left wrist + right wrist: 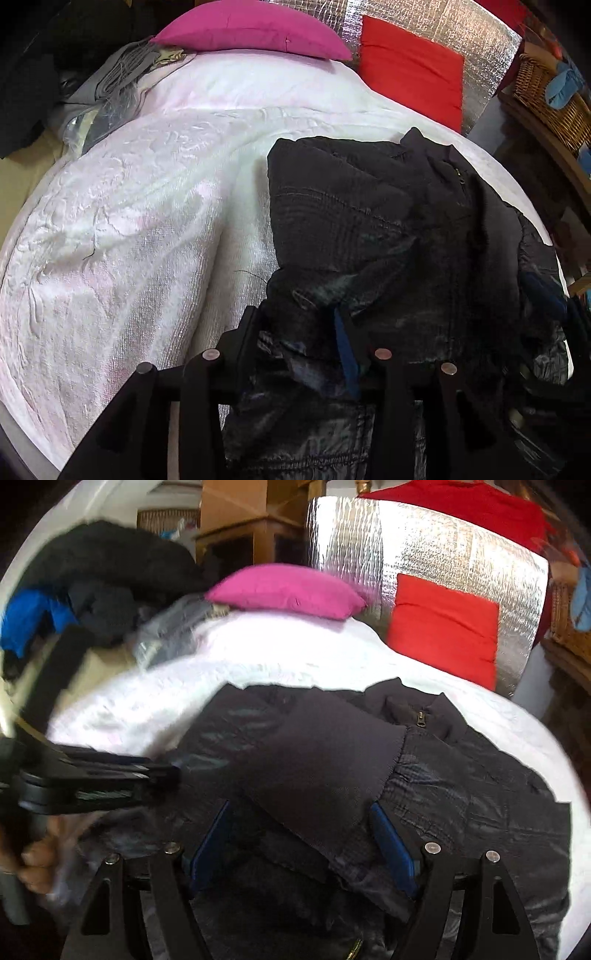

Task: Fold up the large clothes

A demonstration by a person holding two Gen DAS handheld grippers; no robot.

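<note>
Jacket (pixel 424 775) is seen half-folded near the bed (pixel 129 221) foot edge — left gripper (pixel 299 332) clamped on its fabric, right gripper (pixel 301 834) spread wide, holding nothing — final folds judged outstanding.

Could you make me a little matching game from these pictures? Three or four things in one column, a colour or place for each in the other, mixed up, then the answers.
Things:
1. jacket
2. flat cushion
3. square cushion
4. basket

Descriptions:
A. red, leaning on the silver foil panel
B. woven wicker, at the right edge
C. dark, spread on the white bedspread
D. pink, lying at the far end of the bed

Pairs: 1-C, 2-D, 3-A, 4-B
</note>
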